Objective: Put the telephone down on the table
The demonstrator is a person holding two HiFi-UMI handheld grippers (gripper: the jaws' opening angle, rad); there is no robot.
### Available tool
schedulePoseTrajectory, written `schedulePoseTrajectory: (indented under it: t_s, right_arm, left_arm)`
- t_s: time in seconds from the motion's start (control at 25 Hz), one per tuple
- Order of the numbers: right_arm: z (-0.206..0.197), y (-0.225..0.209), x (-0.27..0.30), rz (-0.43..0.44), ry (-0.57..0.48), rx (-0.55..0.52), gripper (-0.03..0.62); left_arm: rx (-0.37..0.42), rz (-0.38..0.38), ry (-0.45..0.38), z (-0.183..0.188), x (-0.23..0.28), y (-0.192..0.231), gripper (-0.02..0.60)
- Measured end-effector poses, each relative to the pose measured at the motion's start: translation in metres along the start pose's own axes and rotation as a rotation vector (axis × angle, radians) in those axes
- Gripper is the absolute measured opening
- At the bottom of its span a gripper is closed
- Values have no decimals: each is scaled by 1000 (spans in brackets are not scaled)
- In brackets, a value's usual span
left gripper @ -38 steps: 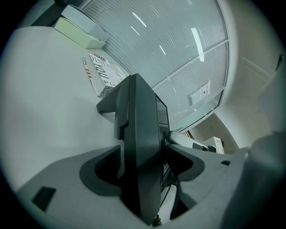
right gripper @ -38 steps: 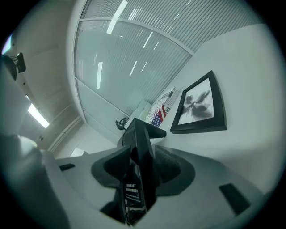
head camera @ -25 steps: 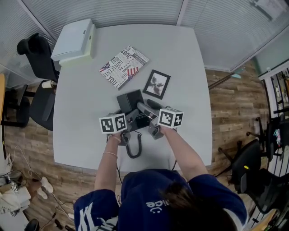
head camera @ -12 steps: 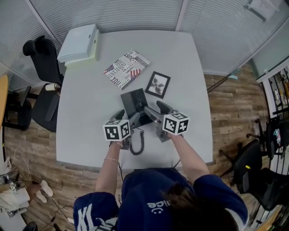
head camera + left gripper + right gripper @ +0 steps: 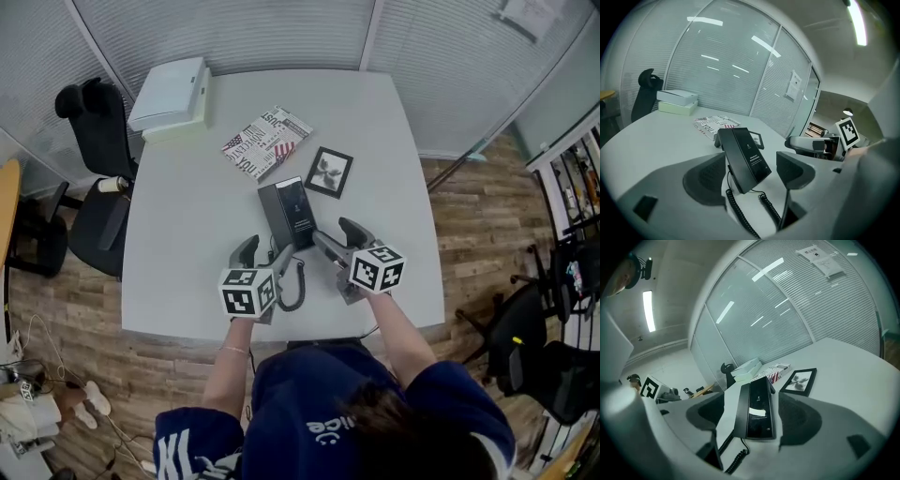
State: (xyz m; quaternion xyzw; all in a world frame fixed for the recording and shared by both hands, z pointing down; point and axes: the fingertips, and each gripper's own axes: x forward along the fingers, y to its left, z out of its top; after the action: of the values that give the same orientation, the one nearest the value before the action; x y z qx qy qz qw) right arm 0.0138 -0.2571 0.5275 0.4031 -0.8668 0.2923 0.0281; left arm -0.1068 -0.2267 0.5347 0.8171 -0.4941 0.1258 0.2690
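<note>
Telephone point(image 5: 292, 214): lies flat mid-table point(image 5: 178, 234), ahead of both grippers.
Left gripper point(image 5: 263, 257): jaws wide, gripping nothing.
Cord point(image 5: 302, 281): loop clear overhead, cut off in gripper views.
Right gripper point(image 5: 337, 238): jaws just opening, wide, nothing between.

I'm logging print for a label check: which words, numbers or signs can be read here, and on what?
"JUST", "YOU": on the magazine; other print there is blurred.
Telephone: small white print, too small to read.
Notice on the glass wall: too small to read.
Shirt: letters partly hidden, unreadable.
</note>
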Motion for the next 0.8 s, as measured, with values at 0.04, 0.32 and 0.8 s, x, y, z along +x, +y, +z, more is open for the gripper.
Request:
schedulePoseTrajectory:
  t_s: [0.04, 0.32, 0.8]
  right_arm:
    - [-1, 3, -4, -2, -8, -1, 357]
    - [-10, 27, -26, -12, -69, 11, 357]
    - [-45, 35, -52, -71, -37, -53, 357]
  left_arm:
    - [-2, 0, -10, -2, -6, -2, 327]
    - [-6, 26, -67, -17, -42, -3, 327]
    - [21, 87, -109, -37, -72, 9, 327]
